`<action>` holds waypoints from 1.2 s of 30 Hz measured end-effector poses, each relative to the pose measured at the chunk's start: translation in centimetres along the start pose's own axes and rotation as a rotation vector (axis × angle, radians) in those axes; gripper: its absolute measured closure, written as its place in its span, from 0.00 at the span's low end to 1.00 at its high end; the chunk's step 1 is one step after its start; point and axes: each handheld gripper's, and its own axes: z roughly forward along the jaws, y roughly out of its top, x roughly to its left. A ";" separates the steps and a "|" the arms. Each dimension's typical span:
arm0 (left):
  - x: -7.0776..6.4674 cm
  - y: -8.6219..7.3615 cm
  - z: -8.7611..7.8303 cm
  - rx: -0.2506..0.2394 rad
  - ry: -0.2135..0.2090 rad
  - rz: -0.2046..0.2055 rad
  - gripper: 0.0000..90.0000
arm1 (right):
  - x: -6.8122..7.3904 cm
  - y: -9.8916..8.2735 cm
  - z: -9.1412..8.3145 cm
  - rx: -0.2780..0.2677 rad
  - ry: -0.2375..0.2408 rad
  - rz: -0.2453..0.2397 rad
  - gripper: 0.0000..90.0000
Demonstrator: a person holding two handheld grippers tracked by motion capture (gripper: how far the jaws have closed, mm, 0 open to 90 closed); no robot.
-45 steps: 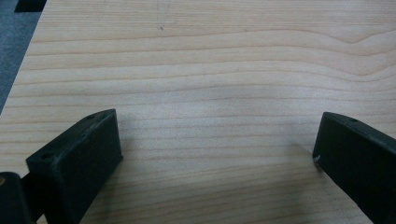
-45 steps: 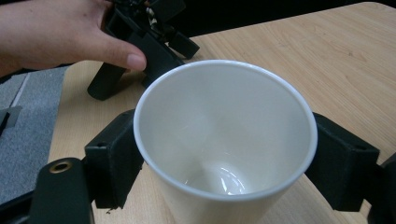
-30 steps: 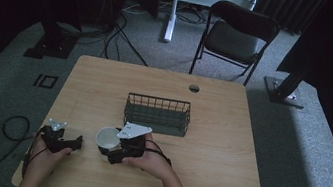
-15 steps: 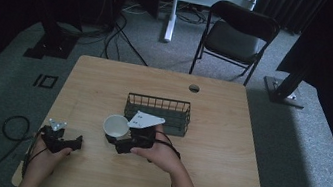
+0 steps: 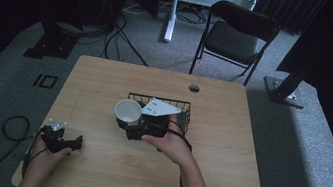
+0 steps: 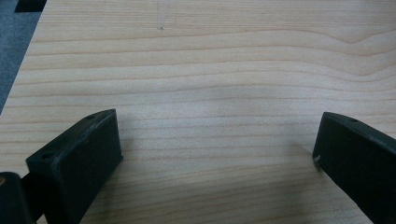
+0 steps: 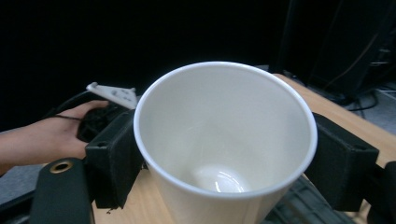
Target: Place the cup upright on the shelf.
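Your right gripper point(image 5: 125, 120) and its hand point(image 5: 170, 143) cover the near wall of the wire basket point(image 5: 183, 107) — what lies inside is too dark to tell. In the right gripper view the white cup's point(image 7: 224, 140) base runs off the bottom edge. Your left gripper's point(image 6: 215, 154) jaws are cut by the frame's lower corners.

wire basket point(image 5: 182, 115) mid-table, bare table point(image 5: 105, 84) around

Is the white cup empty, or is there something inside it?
Empty. The right gripper view looks into the white cup: bare white walls and bottom, nothing inside.
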 end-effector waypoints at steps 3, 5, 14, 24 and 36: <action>0.0 0.0 0.0 0.000 0.000 0.000 0.01 | -0.9 0.4 -0.6 -0.010 -0.048 0.029 0.22; 0.0 0.0 0.0 0.000 0.000 0.000 0.01 | -1.5 0.5 -1.0 -0.010 -0.081 0.034 0.22; 0.0 0.0 0.0 0.000 0.000 0.000 0.01 | -3.9 0.6 -2.2 -0.003 -0.257 0.102 0.22; 0.0 0.0 0.0 -0.001 0.000 0.000 0.01 | -6.4 -0.1 -2.7 0.017 -0.382 0.126 0.22; 0.0 0.0 0.0 -0.001 0.000 0.000 0.01 | -9.4 -3.3 -1.4 0.085 -0.543 0.210 0.22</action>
